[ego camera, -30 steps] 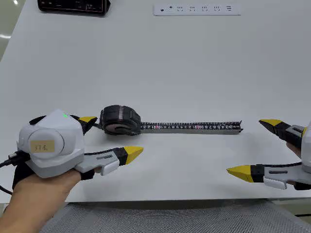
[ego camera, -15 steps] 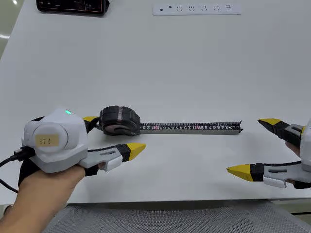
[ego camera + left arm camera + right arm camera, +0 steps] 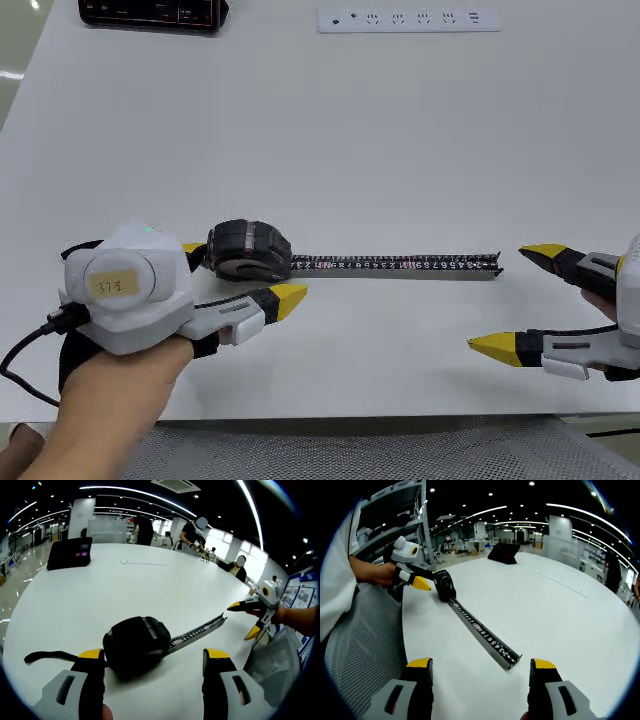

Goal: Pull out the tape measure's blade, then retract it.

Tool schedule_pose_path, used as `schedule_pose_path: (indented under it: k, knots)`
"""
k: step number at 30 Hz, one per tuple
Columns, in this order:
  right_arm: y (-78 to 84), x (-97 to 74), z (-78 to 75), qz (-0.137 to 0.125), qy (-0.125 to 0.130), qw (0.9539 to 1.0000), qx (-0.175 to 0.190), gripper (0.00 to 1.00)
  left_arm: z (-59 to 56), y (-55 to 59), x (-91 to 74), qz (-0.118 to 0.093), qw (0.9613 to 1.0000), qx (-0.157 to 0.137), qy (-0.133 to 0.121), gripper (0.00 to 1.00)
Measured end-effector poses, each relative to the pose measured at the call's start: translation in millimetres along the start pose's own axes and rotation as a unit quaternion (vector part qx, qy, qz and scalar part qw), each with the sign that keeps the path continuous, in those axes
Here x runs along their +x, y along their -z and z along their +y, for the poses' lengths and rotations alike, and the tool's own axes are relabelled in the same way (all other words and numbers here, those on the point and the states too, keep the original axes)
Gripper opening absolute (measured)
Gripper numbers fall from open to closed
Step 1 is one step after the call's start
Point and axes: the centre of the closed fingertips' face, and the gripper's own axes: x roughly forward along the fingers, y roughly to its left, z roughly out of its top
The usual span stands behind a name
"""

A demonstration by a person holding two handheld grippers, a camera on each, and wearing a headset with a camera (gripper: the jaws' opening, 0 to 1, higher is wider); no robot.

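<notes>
Near the tabletop's [image 3: 380, 130] front edge, the left gripper [image 3: 245, 272], jaws spread, straddles the tape measure's black case [image 3: 248, 250] without clamping it. The right gripper [image 3: 518, 298], jaws also apart, waits just off the end of the blade [image 3: 400, 264]. The blade lies drawn out, so pulling looks done and retraction remains. A power strip [image 3: 410, 19] lies at the far edge.
</notes>
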Motion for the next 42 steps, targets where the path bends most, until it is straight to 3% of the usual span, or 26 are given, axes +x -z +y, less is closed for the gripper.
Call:
schedule_pose_path:
  k: [2,5,13,23,42]
  knots:
    - [0.2,0.9,-1.1,0.003,-0.003,1.0000,-0.004,0.76,2.4,0.8,0.6,-0.001,0.9999,0.005,-0.009,0.77]
    - [1.6,2.1,-2.5,0.008,-0.005,0.9999,-0.010,0.75,2.8,-1.5,1.5,-0.012,0.9997,-0.015,-0.014,0.76]
    - [3.2,4.8,-5.4,0.021,-0.021,0.9991,-0.029,0.62,2.0,0.4,8.6,-0.009,0.9986,-0.012,-0.050,0.77]
    - [4.6,5.8,-15.9,0.037,-0.035,0.9975,-0.049,0.56,7.4,0.8,13.1,-0.021,0.9958,-0.021,-0.087,0.74]
    - [8.0,13.4,-26.8,0.072,-0.066,0.9910,-0.091,0.49,21.0,2.0,18.6,-0.034,0.9911,-0.048,-0.119,0.65]
